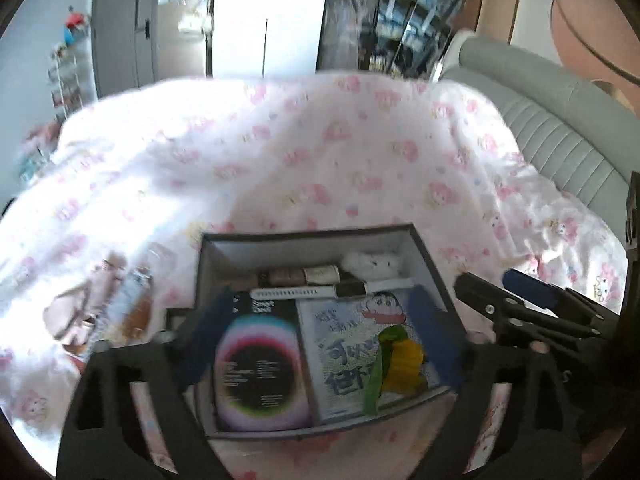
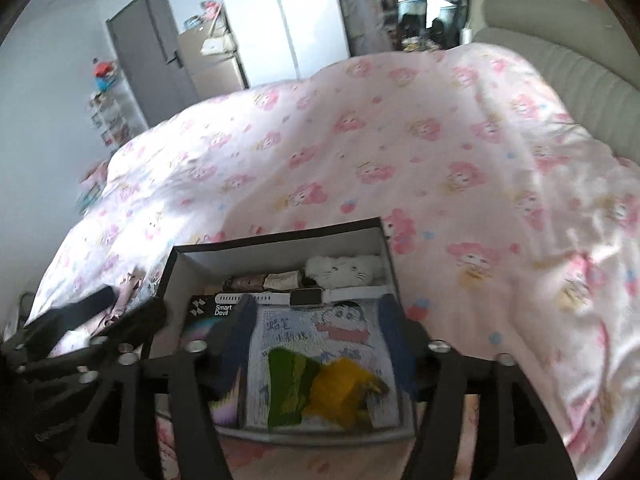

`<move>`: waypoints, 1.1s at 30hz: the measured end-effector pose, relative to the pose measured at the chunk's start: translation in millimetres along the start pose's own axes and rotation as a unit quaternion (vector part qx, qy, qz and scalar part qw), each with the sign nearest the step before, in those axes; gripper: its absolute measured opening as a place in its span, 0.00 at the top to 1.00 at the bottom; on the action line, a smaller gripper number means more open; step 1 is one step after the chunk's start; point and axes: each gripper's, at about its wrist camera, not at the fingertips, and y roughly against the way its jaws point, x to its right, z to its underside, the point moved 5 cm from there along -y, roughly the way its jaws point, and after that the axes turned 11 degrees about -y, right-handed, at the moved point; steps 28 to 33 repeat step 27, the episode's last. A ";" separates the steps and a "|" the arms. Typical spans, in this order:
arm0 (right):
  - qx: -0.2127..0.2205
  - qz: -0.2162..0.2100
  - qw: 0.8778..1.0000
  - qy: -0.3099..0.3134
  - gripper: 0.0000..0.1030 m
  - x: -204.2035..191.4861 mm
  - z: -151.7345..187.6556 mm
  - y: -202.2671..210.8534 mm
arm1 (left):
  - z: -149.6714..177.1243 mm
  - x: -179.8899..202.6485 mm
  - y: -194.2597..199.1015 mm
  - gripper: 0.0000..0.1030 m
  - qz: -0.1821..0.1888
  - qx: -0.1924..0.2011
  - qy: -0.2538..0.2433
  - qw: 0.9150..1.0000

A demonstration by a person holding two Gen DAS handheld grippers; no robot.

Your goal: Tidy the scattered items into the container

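A dark open box (image 1: 308, 234) (image 2: 276, 240) sits on the bed. Inside lie a black Smart Devil carton (image 1: 260, 364) (image 2: 208, 312), a cartoon booklet (image 1: 344, 320) (image 2: 288, 332), and a green and yellow toy (image 1: 396, 364) (image 2: 324, 388). A white plush (image 1: 372, 264) (image 2: 344, 270), a white-strap watch (image 2: 306, 297) and small rolls (image 1: 304, 276) lie at the box's far end. My left gripper (image 1: 320, 332) (image 2: 132, 300) hovers open above the box, empty. Beside it my right gripper (image 2: 316, 328) (image 1: 492, 282) also stands open and empty. A pink pouch (image 1: 76, 312) and a packet (image 1: 136, 308) lie left of the box.
A pink-patterned quilt (image 1: 320, 160) (image 2: 400, 160) covers the whole bed. A grey padded headboard (image 1: 560, 128) (image 2: 560, 60) rises at the right. Beyond the bed stand a grey door (image 2: 152, 52), a white wardrobe (image 2: 304, 12) and a cluttered shelf (image 1: 66, 76).
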 end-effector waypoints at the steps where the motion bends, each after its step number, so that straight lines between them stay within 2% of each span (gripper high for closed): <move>1: 0.006 0.002 1.000 0.002 0.35 -1.8 2.8 11.4 | 1.3 -1.0 9.1 0.01 -0.002 0.002 0.001 1.000; 4: 0.018 0.010 1.000 0.012 0.33 -10.2 11.2 39.4 | 5.5 -1.6 35.3 0.01 -0.013 0.014 -0.005 1.000; 9: 0.058 0.034 0.998 0.018 0.24 -15.7 33.7 81.2 | 21.0 1.0 73.9 0.01 -0.005 0.033 -0.001 0.999; 12: 0.061 0.027 0.998 0.008 0.24 -14.7 50.2 94.5 | 35.3 0.8 88.0 0.01 -0.011 0.036 -0.001 0.999; 14: 0.057 0.019 0.998 0.003 0.24 -14.5 62.4 102.4 | 46.3 0.8 93.5 0.01 -0.012 0.033 -0.003 0.999; 21: 0.072 0.040 0.996 0.035 0.24 -20.7 81.0 119.7 | 71.5 4.7 102.2 0.01 -0.021 0.022 -0.011 0.999; 33: 0.077 0.043 0.995 0.037 0.24 -23.3 84.8 129.4 | 74.1 5.6 109.2 0.01 -0.016 0.026 -0.005 1.000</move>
